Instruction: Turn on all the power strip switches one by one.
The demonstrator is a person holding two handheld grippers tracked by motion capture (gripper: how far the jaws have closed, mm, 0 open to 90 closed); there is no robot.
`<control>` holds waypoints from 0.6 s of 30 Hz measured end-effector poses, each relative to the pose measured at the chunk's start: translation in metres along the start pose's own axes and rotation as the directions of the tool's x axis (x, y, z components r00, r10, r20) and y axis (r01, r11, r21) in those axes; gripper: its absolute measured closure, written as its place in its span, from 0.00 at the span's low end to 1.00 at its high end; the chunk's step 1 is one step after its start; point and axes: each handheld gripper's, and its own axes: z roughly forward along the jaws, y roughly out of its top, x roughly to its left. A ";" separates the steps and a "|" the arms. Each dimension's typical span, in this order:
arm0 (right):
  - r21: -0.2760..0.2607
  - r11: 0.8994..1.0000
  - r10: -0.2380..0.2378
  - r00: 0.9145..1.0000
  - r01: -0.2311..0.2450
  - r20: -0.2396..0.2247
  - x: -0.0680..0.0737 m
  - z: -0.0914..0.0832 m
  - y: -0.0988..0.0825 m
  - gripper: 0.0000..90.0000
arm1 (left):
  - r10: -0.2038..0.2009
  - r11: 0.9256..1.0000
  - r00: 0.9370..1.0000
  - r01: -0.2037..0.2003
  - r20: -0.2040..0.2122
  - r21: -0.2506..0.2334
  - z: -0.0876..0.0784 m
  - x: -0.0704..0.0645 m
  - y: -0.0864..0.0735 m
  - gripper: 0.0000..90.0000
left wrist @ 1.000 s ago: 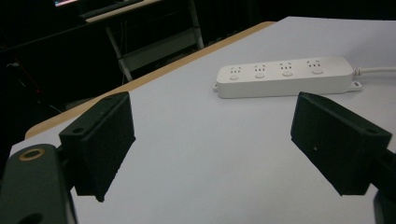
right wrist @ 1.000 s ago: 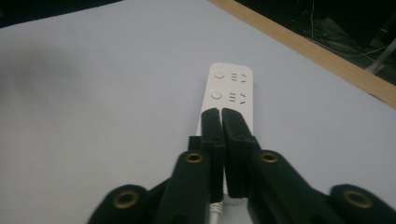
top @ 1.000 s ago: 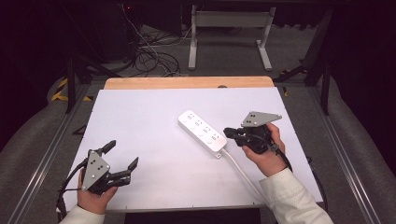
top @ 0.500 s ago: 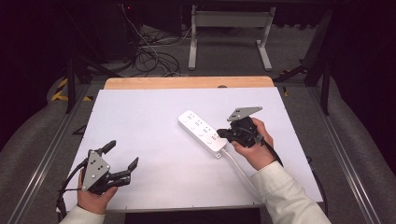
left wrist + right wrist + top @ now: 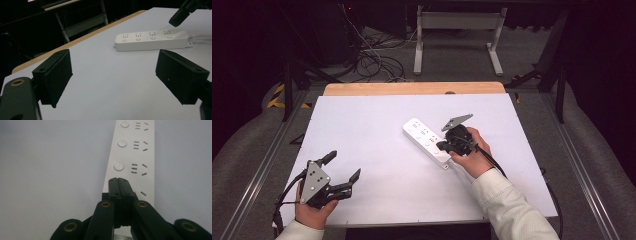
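Power strip point(image 5: 427, 141) lies slantwise near the middle of the white table point(image 5: 377, 125), white on white, its cord running off from the near end toward my right sleeve. It has four sets of sockets, each with a round button beside it, facing up.

My right gripper point(image 5: 443, 145) is over the near end of the strip, my hand point(image 5: 472, 152) wrapped around its body. Its jaws are pressed flat together with nothing between them. In the right gripper view point(image 5: 121, 183) the closed tip sits above the nearest socket set, covering the spot where its button would be; I cannot tell whether the tip touches the plastic.

My left gripper point(image 5: 343, 166) rests at the near left part of the table, well apart from the strip. Its jaws stand wide open and hold nothing. In the left gripper view point(image 5: 113, 77) the strip point(image 5: 151, 40) lies beyond the two pads, with bare table between them.
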 end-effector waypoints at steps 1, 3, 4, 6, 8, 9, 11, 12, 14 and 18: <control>0.006 1.000 0.001 1.000 -0.001 -0.003 0.000 0.002 0.000 1.00 | 0.000 1.000 1.000 0.000 0.000 0.000 0.000 0.000 0.000 0.16; 0.010 1.000 0.002 1.000 -0.002 -0.004 0.000 0.004 0.000 1.00 | -0.001 1.000 1.000 0.001 0.000 0.000 0.000 0.000 0.000 0.16; 0.018 1.000 0.002 1.000 -0.002 -0.004 0.000 0.008 0.000 1.00 | -0.001 1.000 1.000 0.001 0.000 0.000 0.000 0.000 0.000 0.16; 0.023 1.000 0.000 1.000 0.000 -0.004 0.000 0.012 -0.001 1.00 | -0.001 1.000 1.000 0.001 0.000 0.000 0.000 0.000 0.000 0.16; 0.026 1.000 0.000 1.000 0.000 -0.003 0.000 0.013 -0.001 1.00 | -0.001 1.000 1.000 0.001 0.000 0.000 0.000 0.000 0.000 0.16; 0.032 0.999 -0.001 1.000 0.001 -0.003 0.000 0.016 -0.001 1.00 | -0.001 1.000 1.000 0.001 0.001 0.000 0.000 0.000 0.000 0.16; 0.034 0.999 0.000 1.000 0.000 -0.003 0.000 0.018 -0.001 1.00 | -0.002 1.000 1.000 0.002 0.001 0.000 0.000 0.000 0.000 0.16; 0.041 0.999 -0.001 1.000 0.001 -0.005 0.000 0.020 -0.001 1.00 | -0.001 1.000 1.000 0.001 0.001 0.001 0.000 0.000 0.000 0.16; 0.041 0.999 -0.002 1.000 0.002 -0.001 0.000 0.022 -0.001 1.00 | 0.000 1.000 1.000 0.000 -0.002 0.000 0.000 0.001 0.000 0.16; 0.047 0.999 -0.006 1.000 0.006 -0.003 0.001 0.024 -0.002 1.00 | 0.000 1.000 1.000 0.000 -0.002 0.000 0.000 0.001 0.000 0.16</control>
